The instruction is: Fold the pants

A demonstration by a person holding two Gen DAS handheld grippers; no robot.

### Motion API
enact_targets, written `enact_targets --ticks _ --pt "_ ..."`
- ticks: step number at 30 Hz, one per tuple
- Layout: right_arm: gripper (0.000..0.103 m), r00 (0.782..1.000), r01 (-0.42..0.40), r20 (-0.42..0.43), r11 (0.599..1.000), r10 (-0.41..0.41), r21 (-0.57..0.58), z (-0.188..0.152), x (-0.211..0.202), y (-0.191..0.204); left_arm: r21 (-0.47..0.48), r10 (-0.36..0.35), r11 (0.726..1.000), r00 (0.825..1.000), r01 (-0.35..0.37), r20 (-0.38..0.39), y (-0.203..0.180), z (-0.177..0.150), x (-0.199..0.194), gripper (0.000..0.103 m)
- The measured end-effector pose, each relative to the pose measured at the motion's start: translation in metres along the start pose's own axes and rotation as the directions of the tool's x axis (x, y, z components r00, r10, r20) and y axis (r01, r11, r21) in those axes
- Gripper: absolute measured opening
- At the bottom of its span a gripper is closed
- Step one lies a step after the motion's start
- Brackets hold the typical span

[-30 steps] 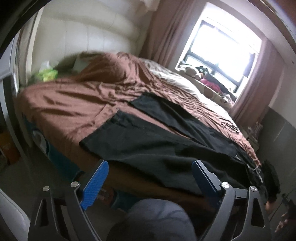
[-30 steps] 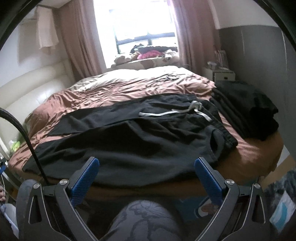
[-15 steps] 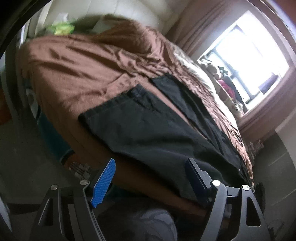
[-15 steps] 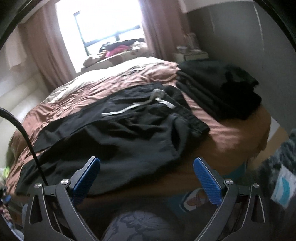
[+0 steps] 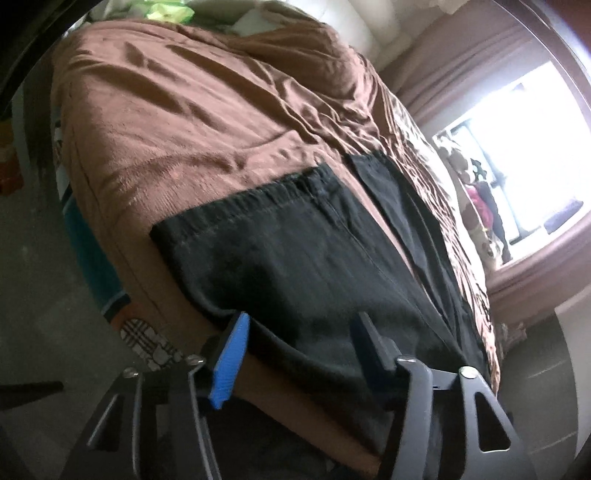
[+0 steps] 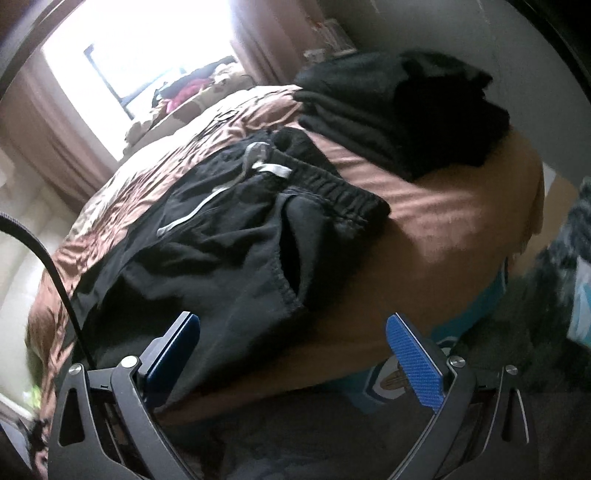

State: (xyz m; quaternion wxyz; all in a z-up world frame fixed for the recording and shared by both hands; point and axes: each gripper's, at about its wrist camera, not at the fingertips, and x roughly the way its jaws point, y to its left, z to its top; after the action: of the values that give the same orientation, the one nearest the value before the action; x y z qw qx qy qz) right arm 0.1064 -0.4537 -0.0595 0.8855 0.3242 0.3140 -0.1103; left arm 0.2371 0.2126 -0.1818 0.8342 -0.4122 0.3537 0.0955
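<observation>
Black pants point(image 5: 303, 258) lie spread flat along the near edge of a bed covered in brown bedding point(image 5: 177, 122). The left wrist view looks at the leg cuffs; the near leg's hem hangs over the bed edge. My left gripper point(image 5: 301, 328) is closing, its blue pads on either side of that near leg's edge, with cloth between the jaws but not pinched. The right wrist view has the waistband end of the pants point(image 6: 229, 236) with a pale drawstring point(image 6: 221, 188). My right gripper point(image 6: 295, 332) stands wide open just short of the waist's near edge.
A stack of folded dark clothes point(image 6: 399, 107) sits on the bed's corner beyond the waistband. A bright window point(image 6: 140, 48) with curtains is behind the bed. A green packet point(image 5: 166, 9) lies by the headboard. A cable point(image 6: 51, 266) crosses the right view's left side.
Both grippers have dropped closer to the bed edge and rolled, tilting both views. The left jaws have narrowed around the pant leg's edge; the right jaws stay wide.
</observation>
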Motion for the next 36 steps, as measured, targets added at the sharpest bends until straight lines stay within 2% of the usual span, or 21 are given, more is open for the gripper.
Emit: enact_targets --ticks 2,5,9,12,15,17,19,23,24,27,30,33,36 --pt "0.097 1.000 -0.002 0.000 0.999 0.002 0.040 0.003 0.001 -0.012 -0.025 0.002 1.000 1.000 -0.002 0.008 0.004 -0.002 -0.003 0.056" --pt "0.096 1.000 0.005 0.008 0.996 -0.005 0.089 0.009 0.000 -0.028 -0.023 0.021 1.000 1.000 -0.021 0.009 0.007 -0.007 -0.007 0.056" --pt "0.097 0.999 -0.029 0.020 0.991 0.027 0.129 0.013 0.000 -0.040 -0.038 0.013 0.999 1.000 -0.013 0.001 0.010 -0.009 -0.009 0.056" --pt "0.096 0.998 -0.069 0.013 0.987 0.068 0.143 0.018 0.008 -0.043 -0.043 -0.003 0.999 1.000 0.003 0.011 0.010 -0.007 -0.011 0.056" --pt "0.096 0.994 -0.109 -0.001 0.982 0.110 0.157 0.021 0.025 -0.042 -0.087 -0.030 0.996 0.999 0.031 0.012 0.016 -0.004 -0.008 0.056" --pt "0.086 0.989 -0.137 -0.022 0.974 0.143 0.181 0.023 0.040 -0.043 -0.107 -0.048 0.993 0.999 0.051 0.022 0.020 -0.002 -0.009 0.056" --pt "0.080 0.981 -0.176 -0.042 0.961 0.189 0.213 0.025 0.054 -0.046 -0.130 -0.058 0.990 0.997 0.063 0.041 0.024 0.003 -0.010 0.056" --pt "0.078 0.955 -0.275 -0.038 0.929 0.293 0.249 0.026 0.069 -0.048 -0.141 -0.042 0.989 0.997 0.051 0.071 0.031 0.015 -0.009 0.056" --pt "0.077 0.953 -0.283 -0.034 0.925 0.301 0.255 0.026 0.071 -0.049 -0.162 -0.065 0.984 0.995 0.077 0.076 0.035 0.017 -0.009 0.056" --pt "0.063 0.948 -0.303 -0.010 0.909 0.319 0.285 0.027 0.072 -0.057 -0.157 -0.051 0.986 0.997 0.060 0.057 0.039 0.016 -0.012 0.056" --pt "0.063 0.953 -0.289 -0.004 0.911 0.303 0.293 0.024 0.068 -0.066 -0.156 -0.028 0.987 0.999 0.034 0.041 0.044 0.009 -0.018 0.056" --pt "0.064 0.955 -0.278 -0.020 0.914 0.297 0.294 0.018 0.068 -0.069 -0.209 -0.071 0.975 0.996 0.080 0.046 0.053 0.004 -0.017 0.056" --pt "0.064 0.951 -0.288 -0.026 0.912 0.309 0.292 0.019 0.070 -0.065 -0.225 -0.082 0.970 0.996 0.090 0.045 0.055 0.003 -0.011 0.056"
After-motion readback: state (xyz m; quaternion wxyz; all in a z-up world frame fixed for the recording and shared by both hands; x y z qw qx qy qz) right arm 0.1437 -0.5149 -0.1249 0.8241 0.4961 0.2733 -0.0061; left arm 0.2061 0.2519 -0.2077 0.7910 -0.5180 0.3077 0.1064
